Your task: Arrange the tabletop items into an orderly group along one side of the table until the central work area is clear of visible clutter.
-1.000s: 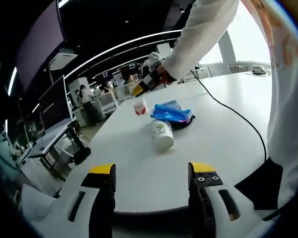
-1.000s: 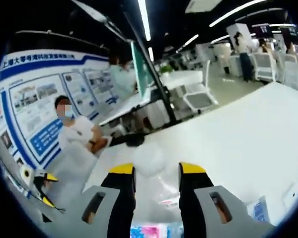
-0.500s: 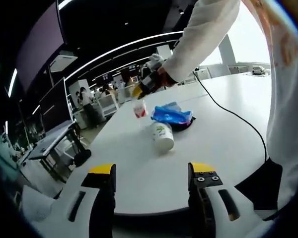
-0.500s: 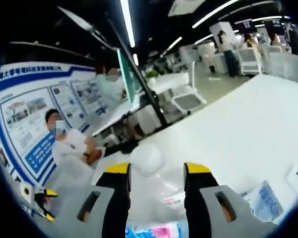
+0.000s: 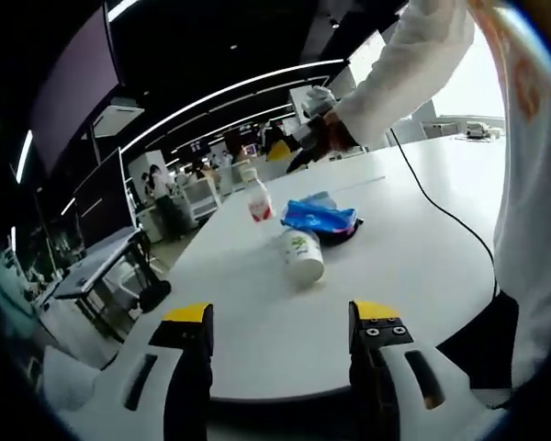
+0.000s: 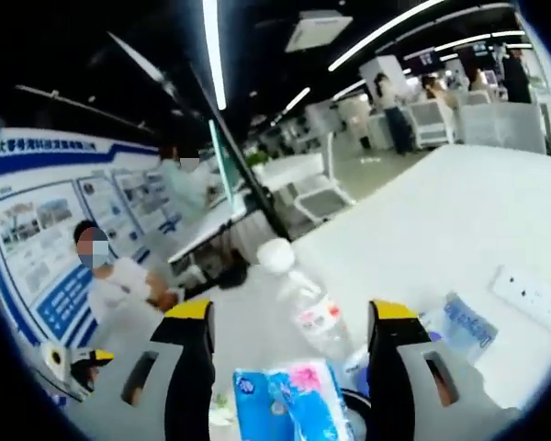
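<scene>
Your left gripper has its jaws wide apart with nothing between them, hanging low over the near edge of the white table. Your right gripper also has its jaws spread, nothing clamped. In the right gripper view the small bottle, white cap and red label, stands on the table just ahead of those jaws, and the jaws do not touch it. A tissue pack with blue print sits low between the jaws, closer to the camera. A blue-and-white packet lies to the right of the bottle, with a white power strip beyond it.

In the left gripper view the same bottle stands upright near the table's far edge. The blue packet is just beside it, on something dark. A white cup lies on its side nearer you. Your sleeve reaches over the table, and a black cable trails across the top.
</scene>
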